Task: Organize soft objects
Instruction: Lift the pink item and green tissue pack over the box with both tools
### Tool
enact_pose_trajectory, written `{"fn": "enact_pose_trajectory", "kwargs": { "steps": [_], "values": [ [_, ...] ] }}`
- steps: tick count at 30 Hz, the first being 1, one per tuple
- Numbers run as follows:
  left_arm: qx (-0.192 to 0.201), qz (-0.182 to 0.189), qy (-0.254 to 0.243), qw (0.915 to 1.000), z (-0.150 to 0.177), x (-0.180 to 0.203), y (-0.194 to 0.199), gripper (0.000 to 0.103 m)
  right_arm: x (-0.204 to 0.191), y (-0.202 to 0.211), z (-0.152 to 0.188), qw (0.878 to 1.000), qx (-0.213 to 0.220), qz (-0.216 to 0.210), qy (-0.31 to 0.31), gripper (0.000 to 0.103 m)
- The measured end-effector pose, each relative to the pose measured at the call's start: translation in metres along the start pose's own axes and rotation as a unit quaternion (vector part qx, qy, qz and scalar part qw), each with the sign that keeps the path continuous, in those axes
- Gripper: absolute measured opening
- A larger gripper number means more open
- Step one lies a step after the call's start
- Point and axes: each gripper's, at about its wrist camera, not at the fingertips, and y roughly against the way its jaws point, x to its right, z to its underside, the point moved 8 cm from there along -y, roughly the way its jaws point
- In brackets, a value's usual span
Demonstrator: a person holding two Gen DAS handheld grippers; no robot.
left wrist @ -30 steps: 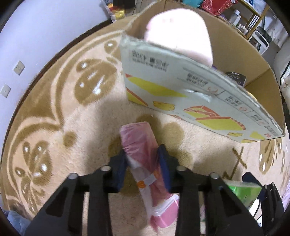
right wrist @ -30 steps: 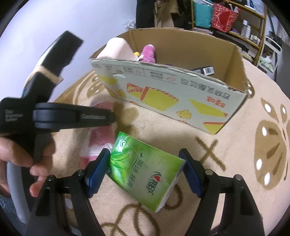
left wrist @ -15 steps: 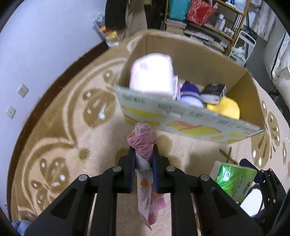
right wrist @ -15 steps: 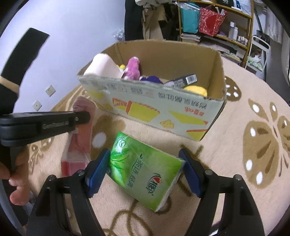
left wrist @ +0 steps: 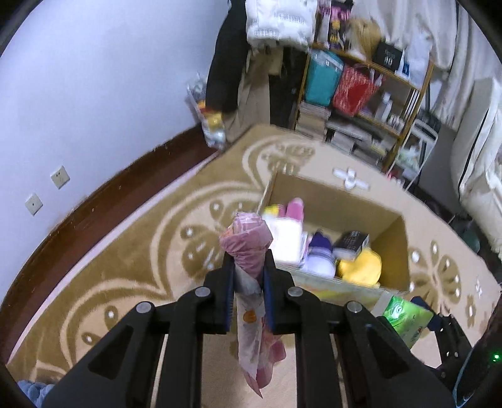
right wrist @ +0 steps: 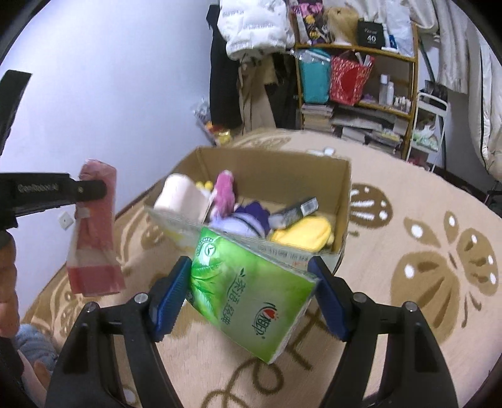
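Note:
My left gripper (left wrist: 248,282) is shut on a pink plastic-wrapped pack (left wrist: 249,248) and holds it in the air, near side of the open cardboard box (left wrist: 389,216). The pack also shows in the right wrist view (right wrist: 94,226), hanging from the left gripper's fingers (right wrist: 84,190). My right gripper (right wrist: 251,298) is shut on a green tissue pack (right wrist: 248,292), held above the carpet in front of the box (right wrist: 342,194). The box holds a pale pink roll (right wrist: 182,197), a pink plush (right wrist: 224,191), a purple plush (right wrist: 248,216), a yellow soft item (right wrist: 304,233) and a dark small box (right wrist: 295,208).
A beige patterned carpet (right wrist: 423,251) covers the floor. A shelf (right wrist: 354,81) with bags, books and bottles stands behind the box, with hanging clothes (right wrist: 251,28) beside it. A white wall with sockets (left wrist: 59,177) is at the left. A blue cloth (right wrist: 34,342) lies at bottom left.
Both grippers have risen well above the carpet with their packs. The box now lies lower in view and its inside shows from above.

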Motion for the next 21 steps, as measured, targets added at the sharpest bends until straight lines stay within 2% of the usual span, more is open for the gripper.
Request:
{"fn": "enact_pose_trajectory", "kwargs": {
  "steps": [10, 16, 21],
  "values": [
    [0.05, -0.003, -0.036, 0.9981, -0.042, 0.03, 0.014, 0.014, 0.011, 0.0, -0.028, 0.999, 0.031, 0.013, -0.009, 0.079],
    [0.084, 0.01, -0.07, 0.994, -0.057, 0.055, 0.012, 0.014, 0.018, -0.002, -0.045, 0.999, 0.05, 0.018, -0.013, 0.079],
    [0.085, 0.022, -0.077, 0.9932, -0.059, 0.072, -0.004, 0.014, 0.024, -0.011, -0.055, 0.999, 0.048, 0.023, -0.008, 0.079]
  ]
}}
